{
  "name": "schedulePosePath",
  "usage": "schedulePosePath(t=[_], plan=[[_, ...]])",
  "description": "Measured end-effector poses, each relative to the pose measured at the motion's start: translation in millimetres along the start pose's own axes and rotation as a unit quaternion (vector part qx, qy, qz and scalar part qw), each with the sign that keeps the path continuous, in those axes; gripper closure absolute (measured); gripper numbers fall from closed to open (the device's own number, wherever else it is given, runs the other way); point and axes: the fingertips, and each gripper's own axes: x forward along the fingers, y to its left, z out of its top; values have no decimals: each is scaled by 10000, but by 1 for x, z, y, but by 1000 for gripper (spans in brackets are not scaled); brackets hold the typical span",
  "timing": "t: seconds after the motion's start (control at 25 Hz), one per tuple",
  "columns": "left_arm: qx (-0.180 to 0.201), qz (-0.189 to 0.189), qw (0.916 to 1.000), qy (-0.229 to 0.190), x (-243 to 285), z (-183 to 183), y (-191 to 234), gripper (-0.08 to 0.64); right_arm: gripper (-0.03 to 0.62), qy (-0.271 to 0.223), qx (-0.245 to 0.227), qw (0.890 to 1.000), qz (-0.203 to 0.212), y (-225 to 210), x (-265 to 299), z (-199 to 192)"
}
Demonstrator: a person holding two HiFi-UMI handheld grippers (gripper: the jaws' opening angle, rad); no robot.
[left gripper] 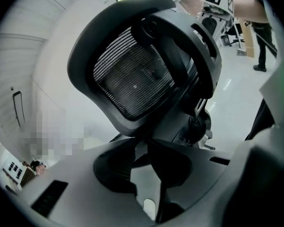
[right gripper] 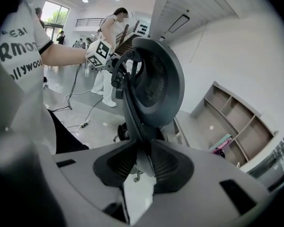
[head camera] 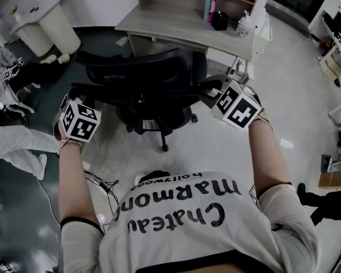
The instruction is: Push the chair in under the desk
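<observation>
The black mesh chair [head camera: 139,75] stands on the pale floor just in front of the desk [head camera: 170,20], with its back turned toward the person and its wheeled base out in the open. The left hand-held gripper [left gripper: 143,143] has its jaws narrowed onto one side rim of the chair's back. The right hand-held gripper [right gripper: 142,157] pinches the opposite rim, with the frame edge pressed between its jaws.
</observation>
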Motion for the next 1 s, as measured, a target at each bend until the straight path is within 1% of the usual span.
schedulePosePath(t=[0.12, 0.2, 0.28, 0.44, 0.48, 0.56, 0.68, 0.76, 0.88, 1.0], plan=[[-176, 118, 9998, -68, 16, -5, 20, 482, 499, -51, 0, 10000, 19, -1, 11, 16], [-155, 101, 9998, -67, 27, -8, 32, 485, 492, -100, 16, 9999, -72, 0, 18, 26], [-67, -45, 9999, -120, 36, -10, 43, 486, 483, -171, 182, 9994, -228, 2, 24, 35], [18, -435, 9985, -342, 51, -16, 58, 489, 477, -259, 715, 9946, -702, 2, 34, 47], [77, -529, 9978, -384, 54, -19, 61, 489, 476, -217, 821, 9930, -818, 1, 38, 49], [318, -711, 9959, -456, 59, -22, 69, 488, 474, -87, 996, 9900, -997, -1, 43, 54], [672, -912, 9918, -595, 68, -23, 80, 485, 469, 85, 1244, 9858, -1124, -4, 49, 64], [753, -903, 9904, -727, 76, -23, 88, 483, 466, 188, 1389, 9827, -1210, -6, 54, 68], [775, -821, 9890, -953, 91, -22, 99, 481, 463, 308, 1514, 9784, -1374, -11, 64, 76], [783, -924, 9865, -1104, 110, -22, 116, 480, 466, 391, 1644, 9735, -1544, -18, 78, 88]])
